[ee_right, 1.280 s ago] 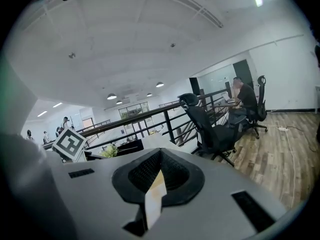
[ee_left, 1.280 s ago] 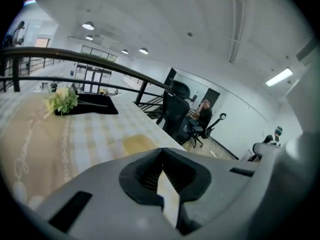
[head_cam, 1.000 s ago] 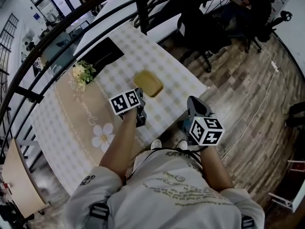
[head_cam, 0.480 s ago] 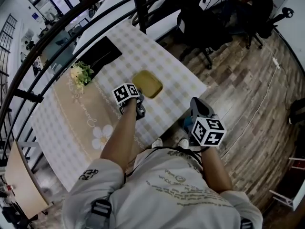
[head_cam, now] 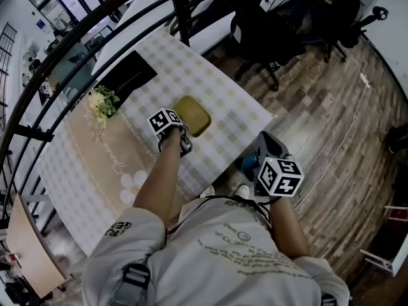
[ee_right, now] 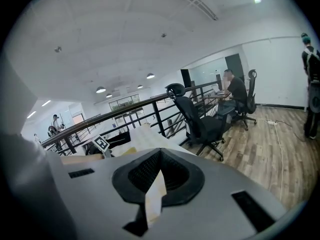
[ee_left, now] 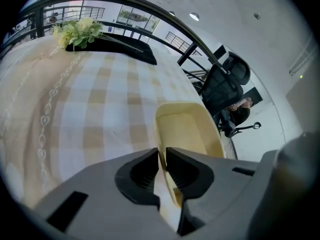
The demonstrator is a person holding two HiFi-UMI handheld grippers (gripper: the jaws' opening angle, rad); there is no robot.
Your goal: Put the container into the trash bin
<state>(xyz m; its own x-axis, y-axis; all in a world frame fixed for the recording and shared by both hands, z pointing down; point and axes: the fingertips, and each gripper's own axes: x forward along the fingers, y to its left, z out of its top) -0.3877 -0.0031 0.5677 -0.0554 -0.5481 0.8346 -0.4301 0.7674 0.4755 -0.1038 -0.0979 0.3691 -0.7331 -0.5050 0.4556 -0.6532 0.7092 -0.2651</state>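
The yellow container (head_cam: pixel 192 115) sits on the checked tabletop (head_cam: pixel 224 98). The left hand-held gripper (ee_left: pixel 162 156) pinches the container's near rim. The right hand-held gripper (ee_right: pixel 160 155) is well right of the container, jaws together and empty.

Flowers (head_cam: pixel 102 102) sit near a black mat (head_cam: pixel 124 75) on the checked table (head_cam: pixel 223 101), office chair (head_cam: pixel 261 34) beyond.

The container (ee_left: pixel 187 129) looks matt plastic, the tablecloth (head_cam: pixel 224 97) cloth, the floor (head_cam: pixel 331 113) grained wood.
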